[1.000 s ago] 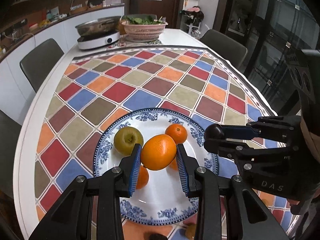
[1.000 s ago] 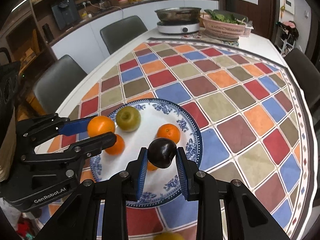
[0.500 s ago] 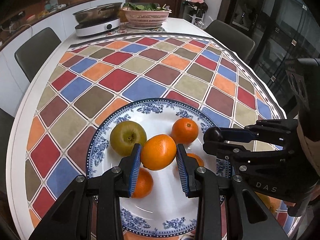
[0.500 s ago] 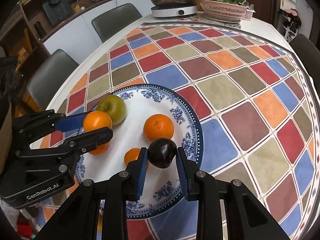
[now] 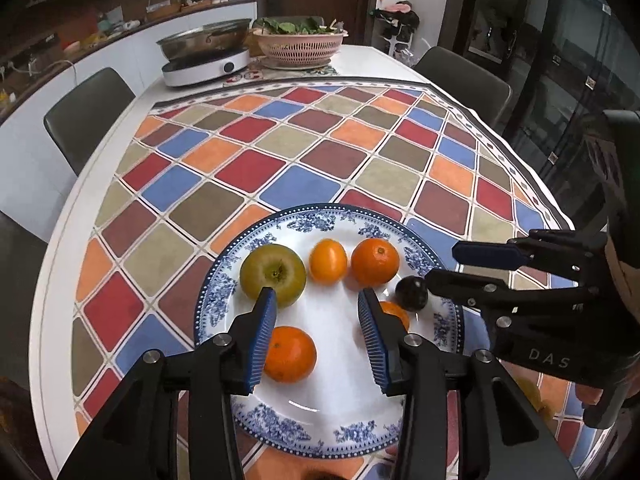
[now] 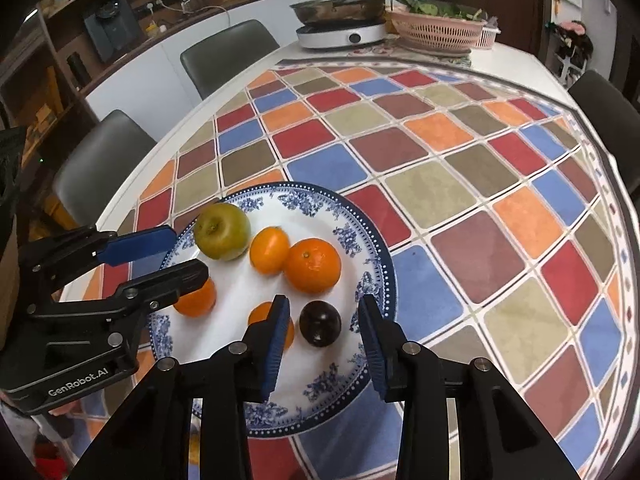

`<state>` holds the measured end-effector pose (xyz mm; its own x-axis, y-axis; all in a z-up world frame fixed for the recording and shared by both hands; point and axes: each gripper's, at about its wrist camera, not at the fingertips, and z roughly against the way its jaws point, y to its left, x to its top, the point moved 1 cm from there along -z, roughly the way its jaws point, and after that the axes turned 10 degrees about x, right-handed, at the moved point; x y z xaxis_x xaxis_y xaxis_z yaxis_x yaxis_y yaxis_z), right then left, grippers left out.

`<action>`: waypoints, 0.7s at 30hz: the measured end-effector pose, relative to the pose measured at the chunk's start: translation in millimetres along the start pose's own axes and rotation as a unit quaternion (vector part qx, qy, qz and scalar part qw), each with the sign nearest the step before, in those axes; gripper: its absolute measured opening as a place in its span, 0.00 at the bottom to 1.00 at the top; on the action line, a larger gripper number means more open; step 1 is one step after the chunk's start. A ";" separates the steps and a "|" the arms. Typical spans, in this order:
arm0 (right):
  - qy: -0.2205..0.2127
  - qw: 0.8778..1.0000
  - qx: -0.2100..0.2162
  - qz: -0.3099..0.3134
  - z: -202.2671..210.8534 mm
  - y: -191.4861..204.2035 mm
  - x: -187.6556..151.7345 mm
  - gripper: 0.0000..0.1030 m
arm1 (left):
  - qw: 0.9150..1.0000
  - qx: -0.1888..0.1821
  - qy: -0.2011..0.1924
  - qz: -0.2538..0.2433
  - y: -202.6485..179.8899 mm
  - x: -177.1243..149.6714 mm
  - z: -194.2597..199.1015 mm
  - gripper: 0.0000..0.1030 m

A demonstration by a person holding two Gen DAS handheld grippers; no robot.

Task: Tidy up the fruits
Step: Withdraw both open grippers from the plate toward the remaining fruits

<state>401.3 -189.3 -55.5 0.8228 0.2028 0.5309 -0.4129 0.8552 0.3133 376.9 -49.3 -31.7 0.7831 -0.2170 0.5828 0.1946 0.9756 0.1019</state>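
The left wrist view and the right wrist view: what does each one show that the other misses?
Only the left wrist view shows the glass doors at its right edge and the right gripper from the side. Only the right wrist view shows the wooden shelving at its left edge and the left gripper from the side. Both show the blue-patterned plate, the green apple, the oranges, the dark plum, the pan and the pink basket.

The blue-rimmed plate is crowded: green apple, oranges and dark plum sit close together. Beyond it the checkered bench lies bare up to the cooker and, seemingly, the basket.
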 end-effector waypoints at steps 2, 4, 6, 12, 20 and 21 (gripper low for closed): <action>-0.008 1.000 -0.008 0.006 8.0 3.9 -0.8 0.36 | 1.000 0.002 -0.008 -0.002 -0.5 -1.6 9.4 0.40; -0.016 1.000 -0.014 0.009 16.6 7.1 -1.5 0.36 | 1.000 0.000 -0.016 -0.001 -0.3 -2.8 18.6 0.40; -0.025 0.999 -0.017 0.013 26.5 11.1 -2.6 0.36 | 1.000 -0.001 -0.024 0.002 0.0 -4.0 28.5 0.40; -0.047 0.998 -0.027 0.024 53.9 26.2 -9.9 0.36 | 0.999 -0.007 -0.046 0.009 -1.0 -9.6 59.8 0.41; -0.083 0.996 -0.033 0.028 90.0 44.9 -26.9 0.36 | 0.997 0.003 -0.072 0.015 -5.4 -25.6 98.4 0.45; -0.089 0.995 -0.035 0.028 94.8 47.0 -29.7 0.36 | 0.997 0.004 -0.076 0.016 -5.6 -28.3 103.0 0.46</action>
<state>320.5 -200.3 18.1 0.7149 0.1692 0.6784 -0.4228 0.8774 0.2267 292.8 -45.1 34.3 0.6895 -0.1794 0.7017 0.1661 0.9822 0.0878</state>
